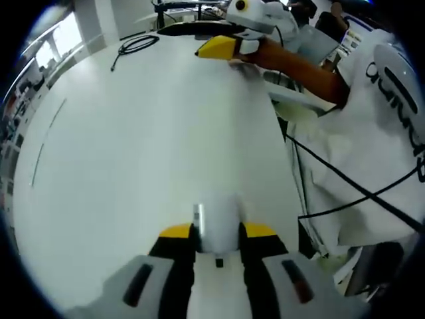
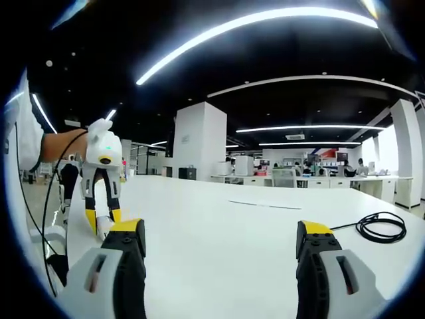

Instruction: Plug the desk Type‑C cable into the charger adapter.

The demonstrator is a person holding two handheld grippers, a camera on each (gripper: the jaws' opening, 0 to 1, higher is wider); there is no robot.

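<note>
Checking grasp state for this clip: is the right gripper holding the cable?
No. In the right gripper view the right gripper is wide open and empty, and the coiled black cable lies apart on the white table.

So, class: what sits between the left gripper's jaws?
The left gripper grips a white charger adapter resting on the white table. The jaws cover its sides, and its underside is hidden. The coiled black cable lies far off.

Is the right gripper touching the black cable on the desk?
Apart. In the right gripper view, the open right gripper sits short of the coiled cable, bare desk between them.
</note>
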